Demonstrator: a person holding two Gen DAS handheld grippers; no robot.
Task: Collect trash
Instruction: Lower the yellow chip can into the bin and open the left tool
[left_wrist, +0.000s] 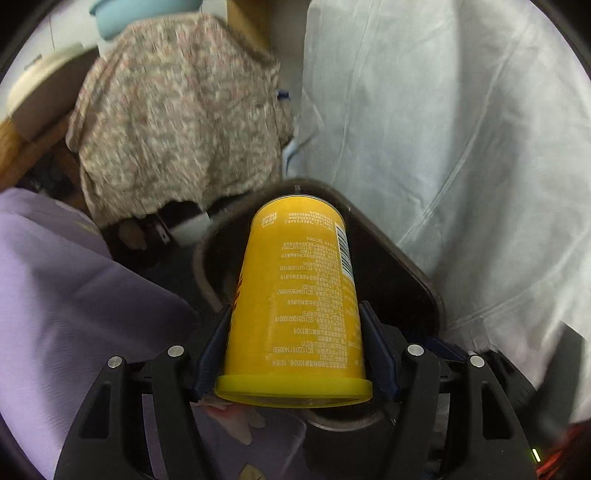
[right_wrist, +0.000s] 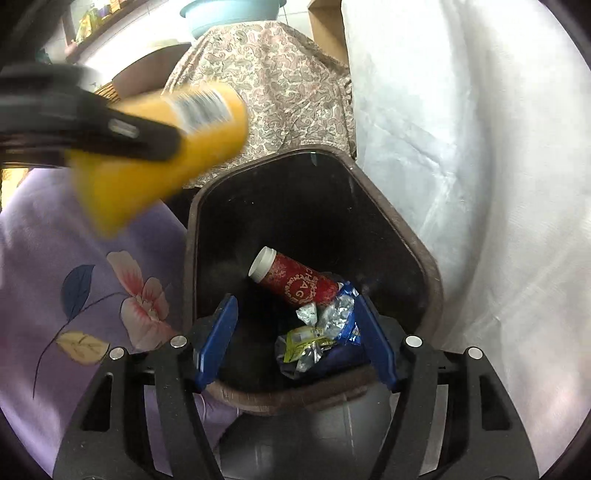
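My left gripper (left_wrist: 295, 314) is shut on a yellow canister (left_wrist: 295, 295) with a yellow lid, held over the dark trash bin (left_wrist: 413, 280). In the right wrist view the same canister (right_wrist: 155, 155) shows blurred at upper left, clamped by the left gripper's black finger (right_wrist: 122, 136), above the bin's left rim. My right gripper (right_wrist: 295, 306) is open and empty, its blue pads over the brown-rimmed bin (right_wrist: 424, 258). Inside the bin lie a red canister with a white cap (right_wrist: 295, 280), a blue and silver wrapper (right_wrist: 340, 314) and a yellow-green wrapper (right_wrist: 306, 339).
A purple flowered cloth (right_wrist: 92, 295) lies left of the bin. A white sheet (right_wrist: 480, 166) hangs on the right. A paisley cloth (right_wrist: 277, 85) covers something behind the bin, with a light blue basin (right_wrist: 229, 14) on top.
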